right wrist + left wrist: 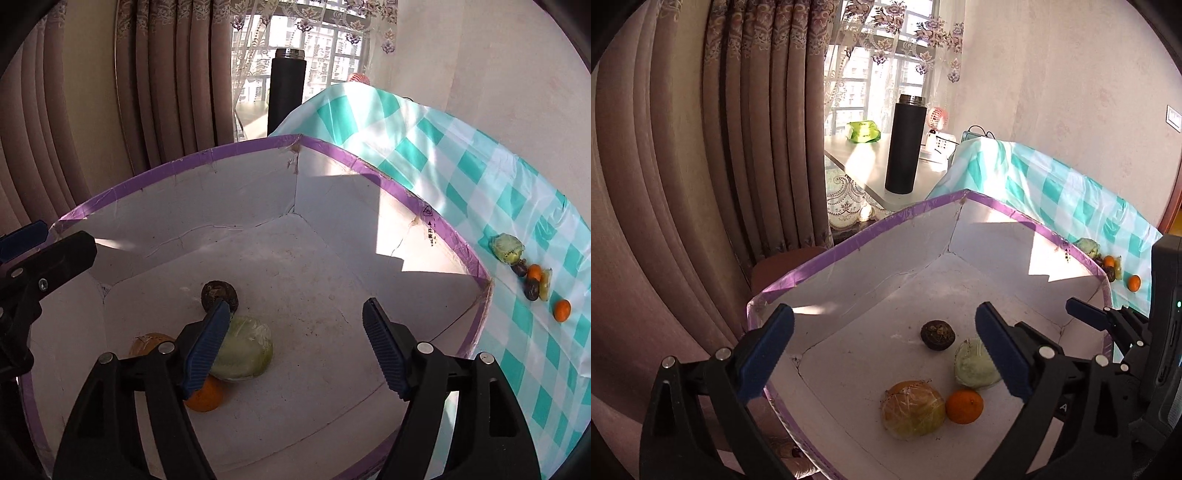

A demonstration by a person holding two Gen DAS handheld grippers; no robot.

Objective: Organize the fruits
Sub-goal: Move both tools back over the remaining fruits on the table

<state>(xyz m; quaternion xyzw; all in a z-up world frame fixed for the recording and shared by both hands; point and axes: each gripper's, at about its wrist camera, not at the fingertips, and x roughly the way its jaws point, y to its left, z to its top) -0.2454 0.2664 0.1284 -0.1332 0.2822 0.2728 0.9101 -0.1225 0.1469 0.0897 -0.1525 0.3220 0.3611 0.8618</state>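
A white cardboard box (849, 266) with a purple rim holds a dark round fruit (938, 334), a pale green wrapped fruit (975, 365), an orange (964, 406) and a yellow-brown wrapped fruit (912, 410). My left gripper (884, 317) hangs open above them with nothing between its pads. My right gripper (295, 306) is open over the same box. Its left finger crosses in front of the green fruit (245, 349), the dark fruit (218, 291) and the orange (205, 398); the gap between its pads is bare box floor. Several more fruits (533, 280) lie outside on the checked cloth.
A teal-and-white checked cloth (461, 173) covers the surface right of the box, with a loose orange (561, 310) and a green wrapped fruit (506, 247) on it. A tall black flask (905, 147) stands on a side table behind. Heavy curtains (683, 166) hang at left.
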